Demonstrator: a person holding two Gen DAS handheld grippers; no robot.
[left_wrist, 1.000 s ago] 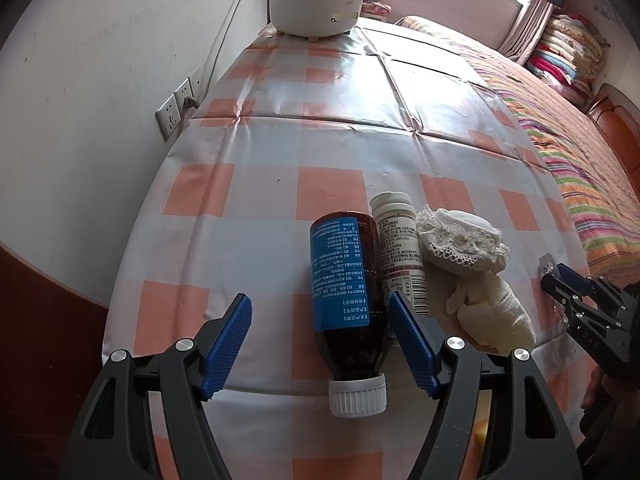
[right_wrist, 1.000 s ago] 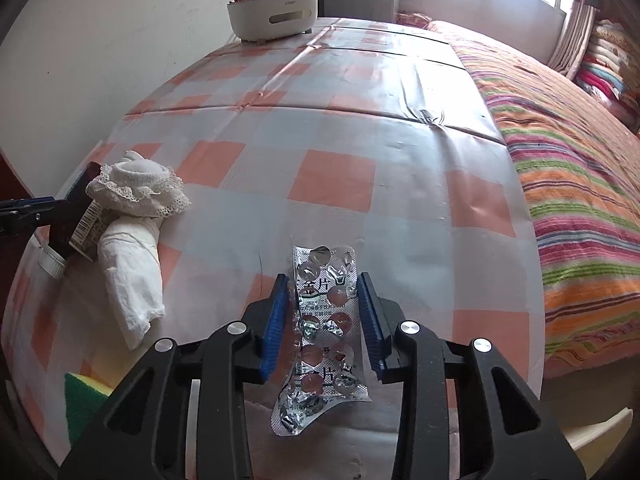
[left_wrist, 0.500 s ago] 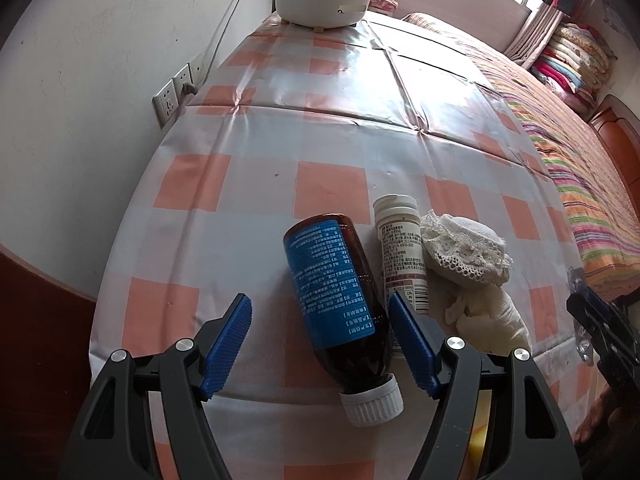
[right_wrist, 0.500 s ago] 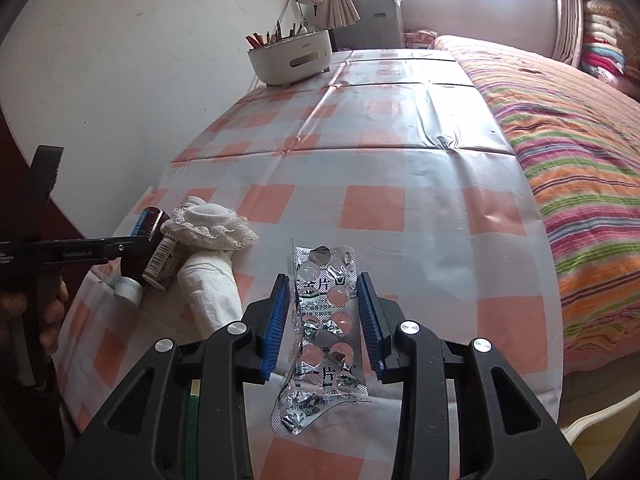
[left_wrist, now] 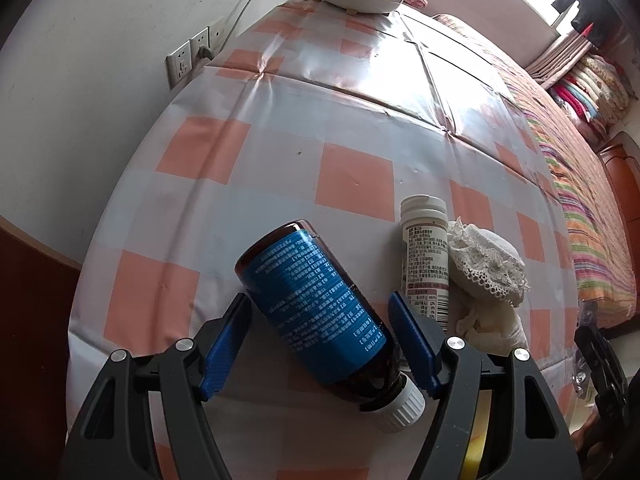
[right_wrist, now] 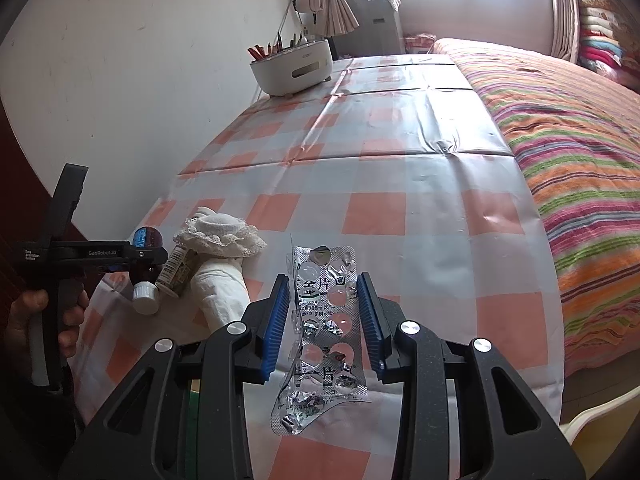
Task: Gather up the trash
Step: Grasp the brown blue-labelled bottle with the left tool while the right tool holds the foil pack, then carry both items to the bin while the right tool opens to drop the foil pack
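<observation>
Only the right wrist view shows the crumpled blister pack [right_wrist: 324, 320], clamped upright in the right tongs [right_wrist: 324, 320] above the tabletop's [right_wrist: 400, 168] near edge. The left tongs [left_wrist: 320, 340] gape around a brown bottle [left_wrist: 316, 308] lying there, pads not pressing.

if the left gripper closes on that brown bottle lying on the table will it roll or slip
The brown bottle lies on its side, skewed between the left gripper's open jaws, so it may roll or swivel before settling. Its round, glossy label looks slippery. It seems glass with dark liquid inside, so probably heavy and breakable.
</observation>
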